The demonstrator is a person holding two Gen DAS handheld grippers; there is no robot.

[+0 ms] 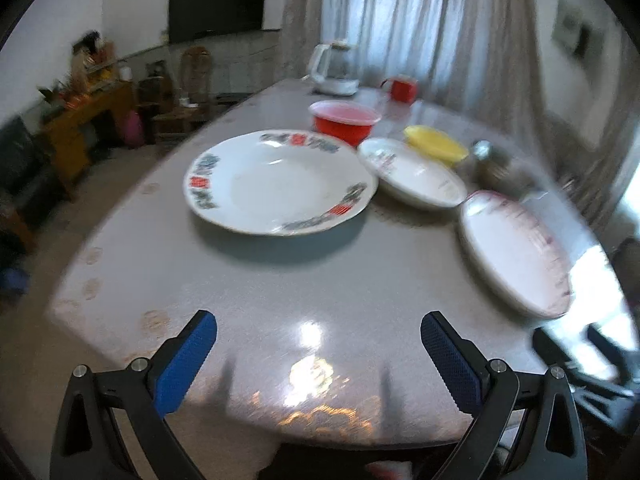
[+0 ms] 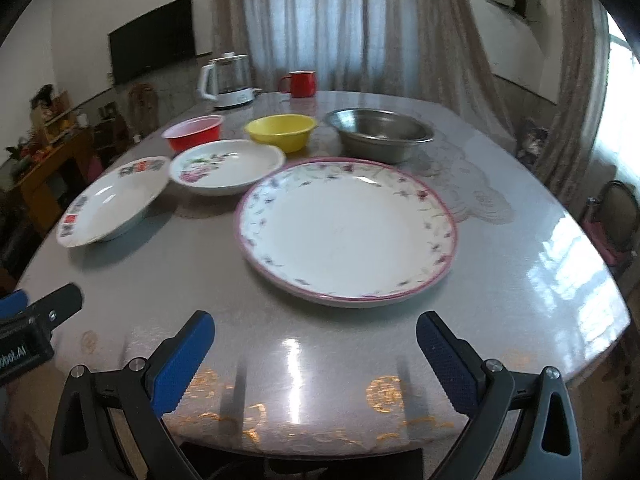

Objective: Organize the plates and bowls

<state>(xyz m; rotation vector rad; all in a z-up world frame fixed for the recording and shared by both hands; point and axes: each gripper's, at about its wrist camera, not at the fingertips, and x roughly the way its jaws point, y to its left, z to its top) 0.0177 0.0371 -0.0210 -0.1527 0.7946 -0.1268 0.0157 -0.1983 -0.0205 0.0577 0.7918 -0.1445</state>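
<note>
Both hand-held grippers released, nothing btwn the jaws. Left hand-held gripper (image 1: 318, 334) hangs over the near edge of the tabletop (image 1: 280, 292); right hand-held gripper (image 2: 315, 334) likewise, lower centre of its frame.

Where the stuff is:
- Pink-rimmed plate (image 2: 346, 232), centre of right view, closest to the right gripper. Largest and flattest.
- Red-and-blue patterned plate (image 1: 280, 184), centre of left view, w/ a deep well and broad rim.
- Floral plate (image 2: 227, 166), upper-left of centre in right view, just beside the other two; can't tell if rims touch.
- Behind them: red bowl (image 2: 194, 133), yellow bowl (image 2: 282, 131), steel bowl (image 2: 380, 134), in a row across the upper middle.

Handling, my read: plates look ceramic, so stiff, fairly heavy, chip-prone, glazed and slick. Take by the rim, one finger under, one on top; the glossy tabletop may let them slide when nudged. Red and yellow bowls look plastic, prob. light, forgiving; pinch the wall at the lip. Steel bowl is rigid, smooth, likely slippery; grip the rolled lip.
</note>
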